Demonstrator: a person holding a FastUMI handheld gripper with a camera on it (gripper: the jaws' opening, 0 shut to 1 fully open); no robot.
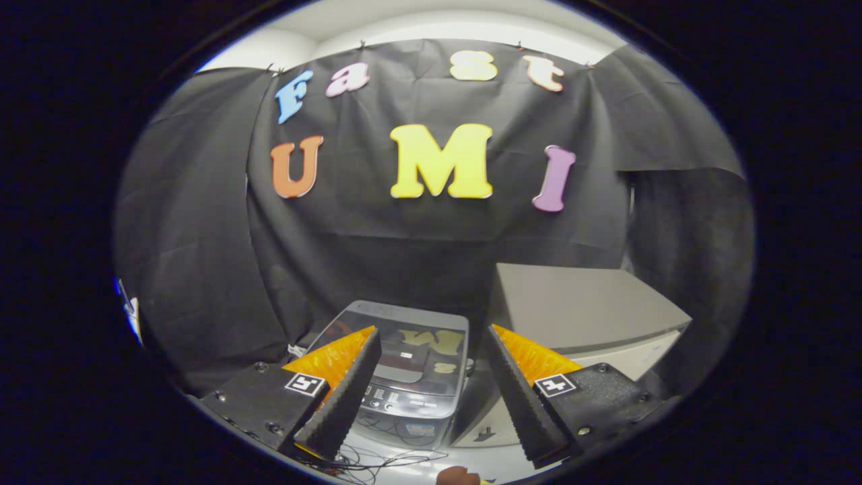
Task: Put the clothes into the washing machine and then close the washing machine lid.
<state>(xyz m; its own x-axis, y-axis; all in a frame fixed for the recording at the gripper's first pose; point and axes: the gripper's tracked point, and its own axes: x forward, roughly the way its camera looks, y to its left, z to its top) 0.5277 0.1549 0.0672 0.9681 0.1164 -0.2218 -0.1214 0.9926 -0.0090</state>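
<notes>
Gripper (pixel 431 387) hangs spread wide, holding nothing, above the white counter (pixel 485 465). Washing machine (pixel 404 364) sits just ahead between the fingers, glossy lid down. Grey box (pixel 579 316) stands beside it; loose wires (pixel 384 461) trail below; a brown scrap (pixel 458 475) lies near.

No readable text, small black-and-white square markers on both fingers (pixel 337 397), washing machine (pixel 404 377) panel print too small

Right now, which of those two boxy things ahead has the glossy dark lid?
The smaller washer, seen between the open fingers. Its shiny lid is shut above a button panel; the grey box beside it is plain and matte.
</notes>
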